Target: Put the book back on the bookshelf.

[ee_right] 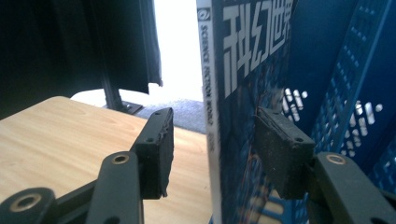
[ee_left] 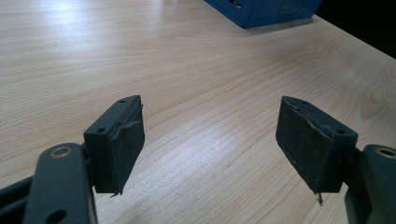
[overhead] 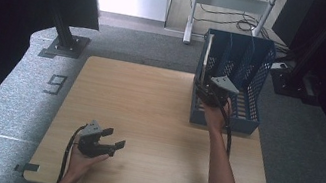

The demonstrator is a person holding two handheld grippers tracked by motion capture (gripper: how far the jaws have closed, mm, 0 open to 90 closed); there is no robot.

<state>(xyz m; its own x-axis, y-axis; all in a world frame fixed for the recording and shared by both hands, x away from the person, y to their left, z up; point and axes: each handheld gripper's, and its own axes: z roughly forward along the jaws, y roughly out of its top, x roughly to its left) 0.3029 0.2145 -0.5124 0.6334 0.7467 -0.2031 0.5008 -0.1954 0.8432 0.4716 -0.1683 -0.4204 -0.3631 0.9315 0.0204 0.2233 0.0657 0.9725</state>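
A blue slotted file rack [overhead: 257, 62] stands on the back right of the wooden table [overhead: 147, 109]. A magazine [overhead: 209, 46] with a white spine stands upright in its leftmost slot. My right gripper [overhead: 205, 86] is at that slot. In the right gripper view the magazine [ee_right: 243, 56] stands between the jaws of my right gripper [ee_right: 215, 130], which is open: the left pad [ee_right: 159, 149] is clear of the spine and the right pad [ee_right: 280, 149] lies close against the cover. My left gripper [overhead: 115, 137] hovers low over the table's front left, open and empty [ee_left: 210, 126].
The rack's corner [ee_left: 261, 9] lies far off in the left gripper view; its mesh walls [ee_right: 355, 93] are beside the right jaw. A black post on a base plate [overhead: 64, 43] stands behind the table's left, and a metal stand with cables [overhead: 231, 7] is behind.
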